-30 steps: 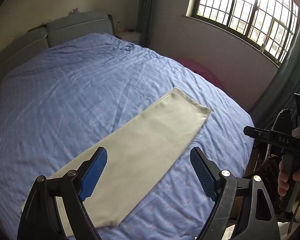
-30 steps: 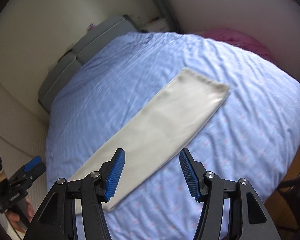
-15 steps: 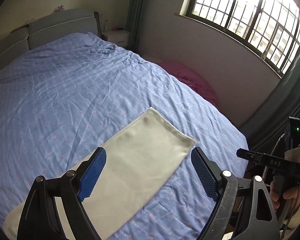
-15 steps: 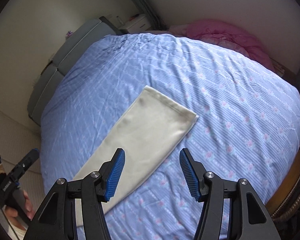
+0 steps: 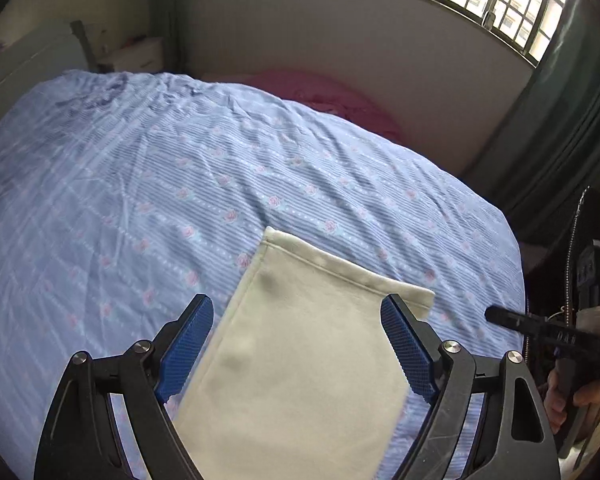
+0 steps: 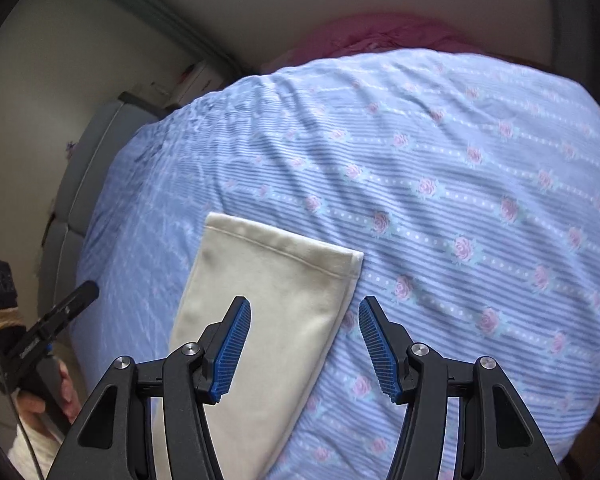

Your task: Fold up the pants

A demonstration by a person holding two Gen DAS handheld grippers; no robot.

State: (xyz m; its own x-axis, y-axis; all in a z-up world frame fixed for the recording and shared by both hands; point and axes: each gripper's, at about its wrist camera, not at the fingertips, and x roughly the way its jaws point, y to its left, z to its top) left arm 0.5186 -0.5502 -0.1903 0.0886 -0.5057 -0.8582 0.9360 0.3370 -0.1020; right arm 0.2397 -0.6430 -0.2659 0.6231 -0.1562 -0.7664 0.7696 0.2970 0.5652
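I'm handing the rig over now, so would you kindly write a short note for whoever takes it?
Left gripper: open, empty, above the pants' hem end.
Right gripper: open, empty, straddling the hem's right corner.
Pants: lying flat as one long narrow strip on the blue bedspread, legs apparently already stacked.
Left to do: grip both hem corners and fold that end toward the other end, which is out of view.

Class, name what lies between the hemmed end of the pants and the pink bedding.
Only flowered blue bedsheet separates the pants from the pink bedding, shown in the right wrist view.

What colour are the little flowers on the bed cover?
Pink roses on the blue striped bed cover, clearest in the right wrist view.
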